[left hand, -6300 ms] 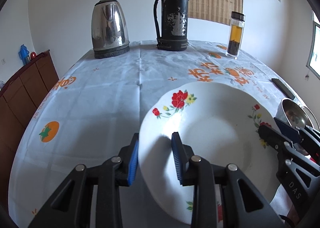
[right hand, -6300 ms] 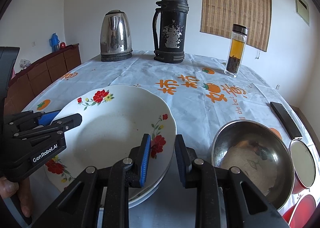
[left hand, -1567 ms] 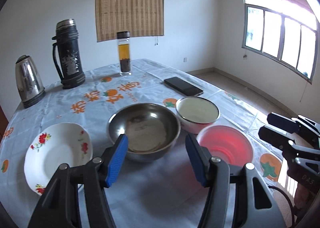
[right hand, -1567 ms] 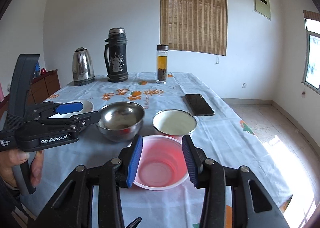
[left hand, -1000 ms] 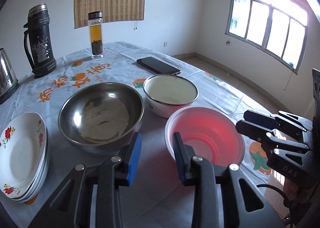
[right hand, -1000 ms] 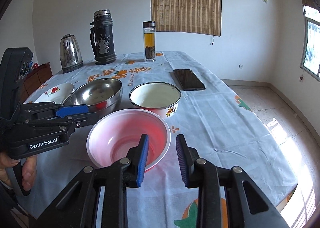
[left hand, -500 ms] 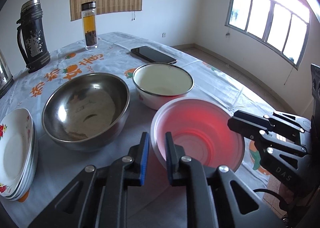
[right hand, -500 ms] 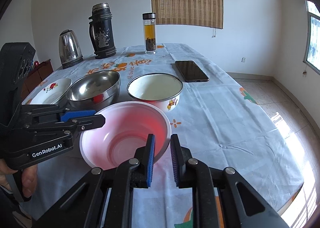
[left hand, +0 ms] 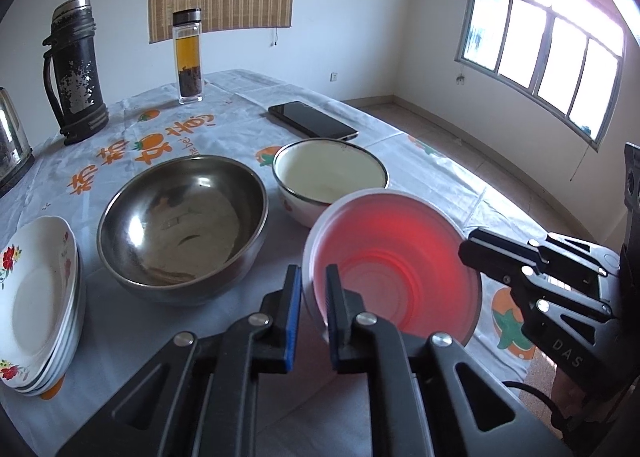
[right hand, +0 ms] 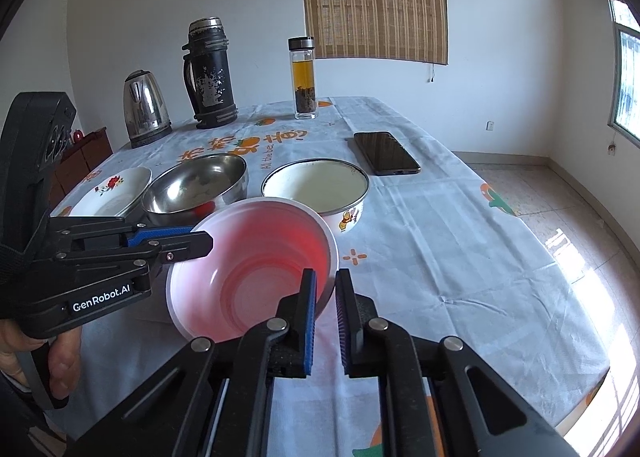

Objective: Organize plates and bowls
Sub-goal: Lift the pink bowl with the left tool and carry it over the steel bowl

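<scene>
A pink plastic bowl (left hand: 400, 269) (right hand: 256, 269) sits near the table's front edge. My left gripper (left hand: 313, 281) is shut on its left rim, with one blue pad inside the wall and one outside. My right gripper (right hand: 326, 281) is shut on the opposite rim in the same way. Each gripper shows in the other's view: the right gripper (left hand: 470, 251) at the bowl's right side, the left gripper (right hand: 200, 241) at its left. Behind the pink bowl are a white enamel bowl (left hand: 330, 177) (right hand: 316, 185), a steel bowl (left hand: 182, 217) (right hand: 196, 185) and a stack of flowered plates (left hand: 36, 297) (right hand: 116, 189).
A black phone (right hand: 386, 153) lies behind the enamel bowl. A tea bottle (right hand: 304, 77), a black thermos (right hand: 210, 73) and a steel kettle (right hand: 144, 109) stand at the far end of the table (right hand: 440, 237). A hand (right hand: 60, 361) holds the left gripper's handle.
Both grippers came from the plates to the pink bowl. Over the last second their jaws closed onto its opposite rims. The bowl has hardly shifted.
</scene>
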A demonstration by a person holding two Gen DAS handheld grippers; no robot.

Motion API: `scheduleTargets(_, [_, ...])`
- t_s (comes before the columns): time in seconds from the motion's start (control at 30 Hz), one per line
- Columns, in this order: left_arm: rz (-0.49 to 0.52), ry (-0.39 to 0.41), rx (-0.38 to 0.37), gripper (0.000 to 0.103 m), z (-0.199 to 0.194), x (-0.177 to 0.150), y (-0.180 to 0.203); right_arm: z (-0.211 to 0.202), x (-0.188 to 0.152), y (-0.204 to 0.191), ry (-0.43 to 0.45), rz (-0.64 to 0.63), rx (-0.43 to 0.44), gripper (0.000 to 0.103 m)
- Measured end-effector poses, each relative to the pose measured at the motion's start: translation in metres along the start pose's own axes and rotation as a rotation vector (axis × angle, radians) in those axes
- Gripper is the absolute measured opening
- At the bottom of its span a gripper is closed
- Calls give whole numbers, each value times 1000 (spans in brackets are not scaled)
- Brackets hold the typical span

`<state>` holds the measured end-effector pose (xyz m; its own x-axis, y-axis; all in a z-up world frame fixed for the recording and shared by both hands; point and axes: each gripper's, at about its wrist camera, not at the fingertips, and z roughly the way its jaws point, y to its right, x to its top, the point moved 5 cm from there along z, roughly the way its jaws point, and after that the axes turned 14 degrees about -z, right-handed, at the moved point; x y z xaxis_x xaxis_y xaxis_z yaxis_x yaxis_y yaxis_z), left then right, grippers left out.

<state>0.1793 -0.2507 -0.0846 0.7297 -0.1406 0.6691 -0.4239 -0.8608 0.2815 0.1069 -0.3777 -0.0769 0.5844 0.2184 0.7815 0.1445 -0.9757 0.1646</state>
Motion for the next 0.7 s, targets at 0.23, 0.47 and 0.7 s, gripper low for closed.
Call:
scheduleTargets(0.23, [-13, 13, -6, 9, -9, 6, -1, -6, 7, 0, 27, 6, 8, 11])
scheduleTargets(0.47, [-21, 38, -5, 9, -23, 17, -3, -11, 18, -2, 52, 0, 12, 11])
scheduleTargets(0.7, [-43, 76, 6, 9, -38, 30, -10, -21, 36, -8, 94, -19, 23, 11])
